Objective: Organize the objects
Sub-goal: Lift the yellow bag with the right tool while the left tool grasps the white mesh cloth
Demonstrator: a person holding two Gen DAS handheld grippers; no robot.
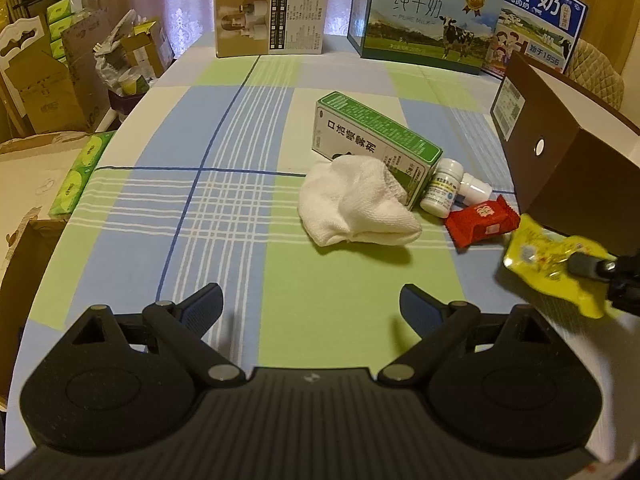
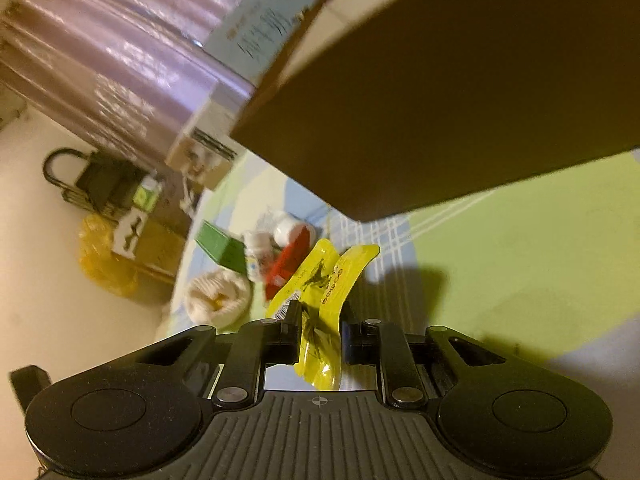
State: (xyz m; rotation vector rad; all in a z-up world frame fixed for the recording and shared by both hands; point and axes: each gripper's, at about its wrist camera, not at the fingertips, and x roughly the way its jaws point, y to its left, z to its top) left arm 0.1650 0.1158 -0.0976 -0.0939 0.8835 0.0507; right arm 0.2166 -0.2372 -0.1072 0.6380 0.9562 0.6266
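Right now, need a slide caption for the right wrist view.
Right tongs shut on yellow packet, lifted above the checked tablecloth beside the brown box.

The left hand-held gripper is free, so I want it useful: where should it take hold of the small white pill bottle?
Grip the white pill bottle across its round body just under the cap, coming down from above. It stands upright, hemmed in by the green box, a tipped white bottle and the red packet, so side approaches look crowded.

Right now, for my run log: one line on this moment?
left gripper: open, empty | right gripper: shut on yellow packet | brown box: beside
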